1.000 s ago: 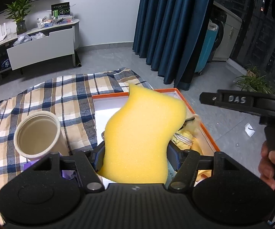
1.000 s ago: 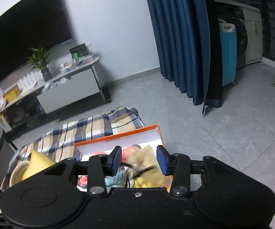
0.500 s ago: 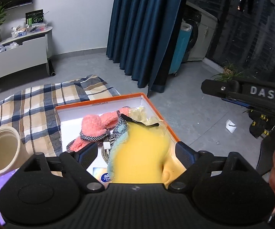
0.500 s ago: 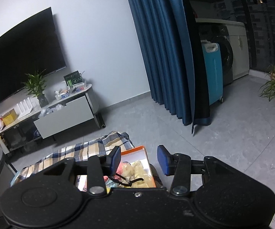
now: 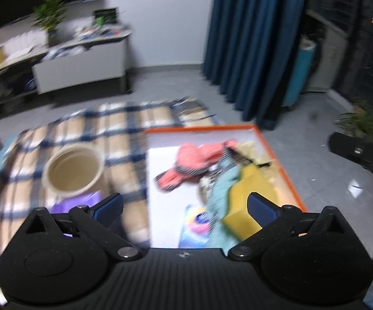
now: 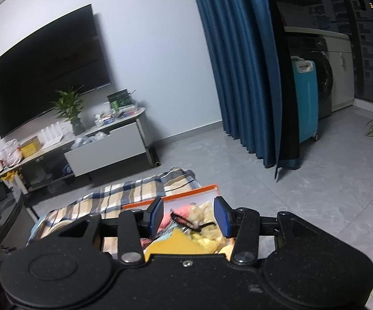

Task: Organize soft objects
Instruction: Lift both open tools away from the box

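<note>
Left gripper (image 5: 184, 208) jaws just opened wide, gripping nothing; yellow sponge (image 5: 246, 201) lying in orange-rimmed box (image 5: 277, 155). Right gripper (image 6: 189, 215) half-spread, empty.

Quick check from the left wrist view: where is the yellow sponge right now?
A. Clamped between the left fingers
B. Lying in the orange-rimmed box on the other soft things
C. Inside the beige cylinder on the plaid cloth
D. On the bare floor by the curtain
B: the yellow sponge lies in the orange-rimmed box on the teal cloth, and the left gripper, whose fingers have just been opening, stands wide apart with neither finger touching it.
</note>
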Demonstrator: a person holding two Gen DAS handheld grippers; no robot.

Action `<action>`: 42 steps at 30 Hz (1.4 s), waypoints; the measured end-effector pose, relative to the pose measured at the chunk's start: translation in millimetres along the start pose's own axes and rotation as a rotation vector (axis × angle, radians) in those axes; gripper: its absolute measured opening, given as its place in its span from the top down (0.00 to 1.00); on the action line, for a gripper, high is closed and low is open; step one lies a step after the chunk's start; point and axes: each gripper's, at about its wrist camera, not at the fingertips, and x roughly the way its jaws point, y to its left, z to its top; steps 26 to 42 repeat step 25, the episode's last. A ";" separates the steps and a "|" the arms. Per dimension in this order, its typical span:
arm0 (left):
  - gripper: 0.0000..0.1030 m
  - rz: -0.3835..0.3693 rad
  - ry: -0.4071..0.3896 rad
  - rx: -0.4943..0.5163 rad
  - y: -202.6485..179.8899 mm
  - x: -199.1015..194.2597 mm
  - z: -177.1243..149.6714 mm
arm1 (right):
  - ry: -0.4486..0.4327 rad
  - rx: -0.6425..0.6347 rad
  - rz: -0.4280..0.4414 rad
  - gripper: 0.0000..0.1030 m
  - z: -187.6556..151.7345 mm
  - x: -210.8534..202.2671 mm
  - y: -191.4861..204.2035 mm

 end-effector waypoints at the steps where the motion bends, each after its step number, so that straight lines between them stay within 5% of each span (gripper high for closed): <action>1: 0.00 0.012 0.010 -0.012 2.3 -1.4 -1.5 | 0.005 -0.006 0.006 0.46 -2.2 -1.9 2.3; 42: 0.00 0.043 0.056 -0.039 5.1 -13.7 -20.3 | 0.041 -0.050 0.035 0.43 -15.4 -15.8 17.6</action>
